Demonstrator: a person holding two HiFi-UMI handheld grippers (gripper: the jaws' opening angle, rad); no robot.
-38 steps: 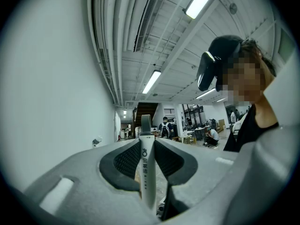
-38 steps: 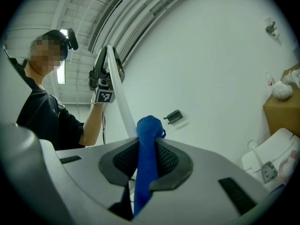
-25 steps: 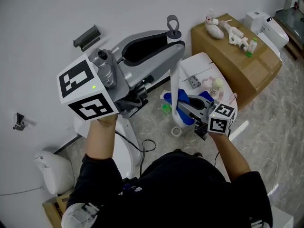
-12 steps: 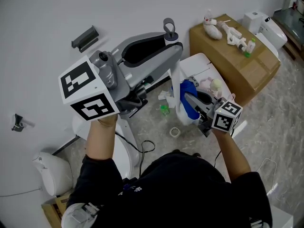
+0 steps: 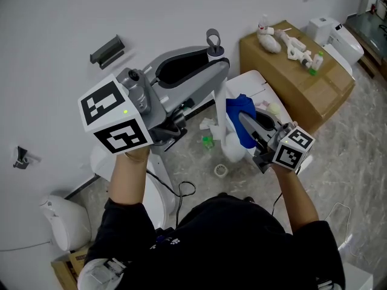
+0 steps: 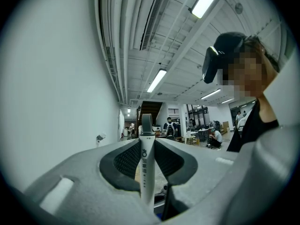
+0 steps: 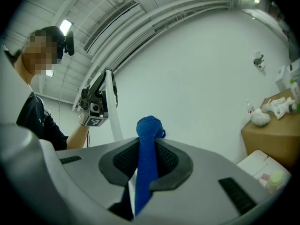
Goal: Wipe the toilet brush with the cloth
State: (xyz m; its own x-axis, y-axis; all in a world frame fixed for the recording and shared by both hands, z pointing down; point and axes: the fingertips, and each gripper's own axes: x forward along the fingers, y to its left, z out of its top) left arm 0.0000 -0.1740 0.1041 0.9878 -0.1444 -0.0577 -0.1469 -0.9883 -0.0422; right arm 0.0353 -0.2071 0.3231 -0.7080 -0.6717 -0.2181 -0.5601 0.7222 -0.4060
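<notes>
White toilet brush upright; bunched blue cloth beside its shaft

Steep overhead, plus two level close-ups

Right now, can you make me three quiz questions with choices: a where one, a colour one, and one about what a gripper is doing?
1. Where is the cardboard box? A) by the wall B) on the person's lap C) between jaws
2. What colour is the cloth? A) red B) blue C) yellow
3. The left gripper is: A) open and empty B) shut on the cloth C) shut on the toilet brush
Answers: 1A, it stands against the wall; 2B, blue in the head view; 3C, its jaws pinch the white handle.
</notes>
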